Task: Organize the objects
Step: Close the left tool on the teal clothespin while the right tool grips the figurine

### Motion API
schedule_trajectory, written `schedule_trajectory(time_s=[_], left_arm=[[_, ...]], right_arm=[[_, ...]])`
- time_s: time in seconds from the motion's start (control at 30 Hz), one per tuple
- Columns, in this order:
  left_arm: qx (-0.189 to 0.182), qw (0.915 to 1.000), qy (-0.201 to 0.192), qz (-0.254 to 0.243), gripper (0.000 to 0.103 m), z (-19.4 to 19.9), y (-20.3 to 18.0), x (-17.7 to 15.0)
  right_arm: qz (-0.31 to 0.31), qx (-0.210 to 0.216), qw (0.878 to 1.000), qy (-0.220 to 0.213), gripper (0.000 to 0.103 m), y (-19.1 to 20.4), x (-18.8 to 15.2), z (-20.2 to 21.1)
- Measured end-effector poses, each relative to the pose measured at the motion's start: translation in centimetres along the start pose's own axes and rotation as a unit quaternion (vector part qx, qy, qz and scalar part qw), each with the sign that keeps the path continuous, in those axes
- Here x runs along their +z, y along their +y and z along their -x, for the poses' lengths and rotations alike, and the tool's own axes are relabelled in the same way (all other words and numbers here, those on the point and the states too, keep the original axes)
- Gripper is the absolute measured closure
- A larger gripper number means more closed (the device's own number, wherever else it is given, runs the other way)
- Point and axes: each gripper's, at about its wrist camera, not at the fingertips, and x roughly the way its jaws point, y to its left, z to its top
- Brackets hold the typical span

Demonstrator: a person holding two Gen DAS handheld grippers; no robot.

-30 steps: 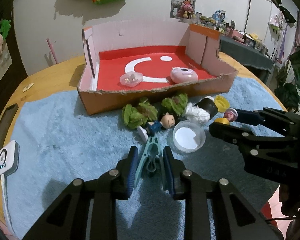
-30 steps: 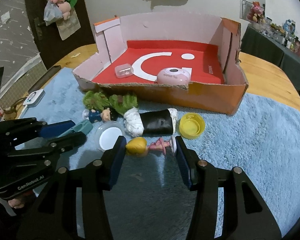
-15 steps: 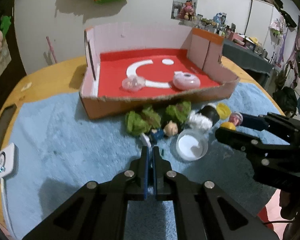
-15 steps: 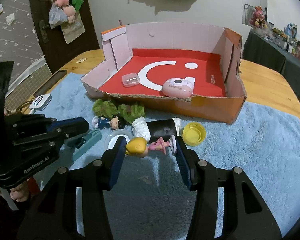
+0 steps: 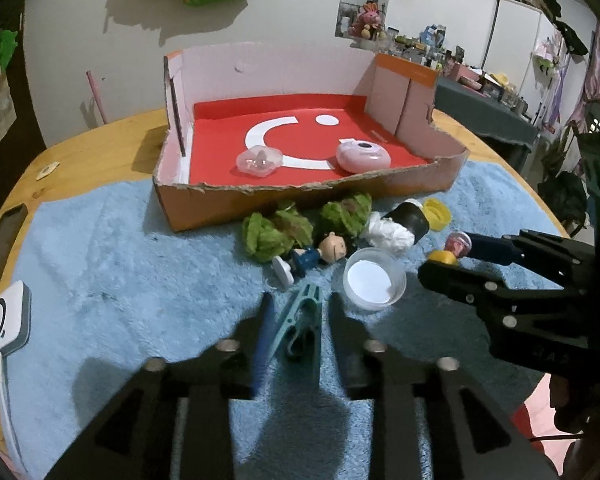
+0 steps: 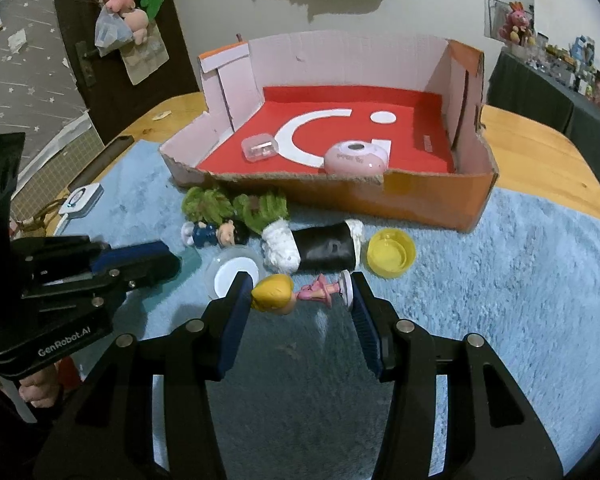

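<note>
Inside one cardboard box (image 6: pixel 440 204): two pink cases (image 6: pixel 356 159).

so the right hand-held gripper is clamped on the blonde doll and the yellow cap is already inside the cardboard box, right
Not quite. The right hand-held gripper does clamp the blonde doll, but the yellow cap lies on the blue mat in front of the cardboard box, not inside it. The right wrist view shows this.

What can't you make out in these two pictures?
- Left view: the left gripper is blurred, its jaws having just been opening. Whether they touch the peg between them is unclear.
- Right view: the left gripper hides most of the peg.
- Right view: the writing on the pink case is too small to read.
- Right view: the doll is turned away, so its face is hidden.
</note>
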Motion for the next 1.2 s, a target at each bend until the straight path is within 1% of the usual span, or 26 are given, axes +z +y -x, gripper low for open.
schedule_trajectory(time_s=[0.17,0.3,0.37,0.4,0.43,0.47,0.5,0.53,0.6,0.63,0.9,1.2], left_arm=[[0.008,0.9999,0.009,-0.009,0.061,-0.7,0.0,-0.4],[0.014,0.9997,0.007,-0.019,0.06,-1.1,-0.2,-0.6],[0.019,0.9995,0.004,-0.026,0.06,-1.1,-0.4,-0.7],[0.021,0.9994,0.001,-0.029,0.06,-1.1,-0.5,-0.8],[0.023,0.9992,-0.001,-0.031,0.06,-1.1,-0.6,-0.8],[0.021,0.9993,-0.003,-0.032,0.071,-1.1,-0.6,-0.9],[0.02,0.9993,-0.005,-0.031,0.076,-1.0,-0.6,-0.9],[0.022,0.9992,-0.006,-0.032,0.076,-1.0,-0.6,-0.9],[0.023,0.9992,-0.007,-0.033,0.077,-1.0,-0.7,-0.9],[0.023,0.9992,-0.006,-0.032,0.077,-1.0,-0.7,-0.9],[0.017,0.9992,-0.014,-0.032,0.077,-0.4,-0.9,-0.7],[0.007,0.9991,-0.026,-0.031,0.078,0.6,-0.8,0.6]], right_arm=[[0.004,-0.016,1.0,0.014,0.055,-0.2,-1.0,-0.7],[0.015,-0.024,1.0,0.009,0.052,0.1,-1.1,-0.7],[0.023,-0.024,0.999,0.01,0.042,0.4,-1.2,-0.8],[0.026,-0.025,0.999,0.009,0.04,0.5,-1.2,-0.8],[0.028,-0.027,0.999,0.009,0.038,0.7,-1.3,-0.9],[0.031,-0.031,0.999,0.007,0.038,0.7,-1.3,-0.9],[0.033,-0.033,0.999,0.006,0.038,0.8,-1.3,-0.9],[0.034,-0.035,0.999,0.005,0.038,0.8,-1.4,-0.9],[0.038,-0.046,0.998,0.004,0.048,0.8,-1.4,-0.9],[0.039,-0.048,0.998,0.005,0.055,0.8,-1.3,-0.9],[0.032,-0.033,0.999,-0.002,0.055,0.8,-1.0,-0.3],[0.03,-0.017,0.999,-0.017,0.055,1.0,-0.2,0.8]])
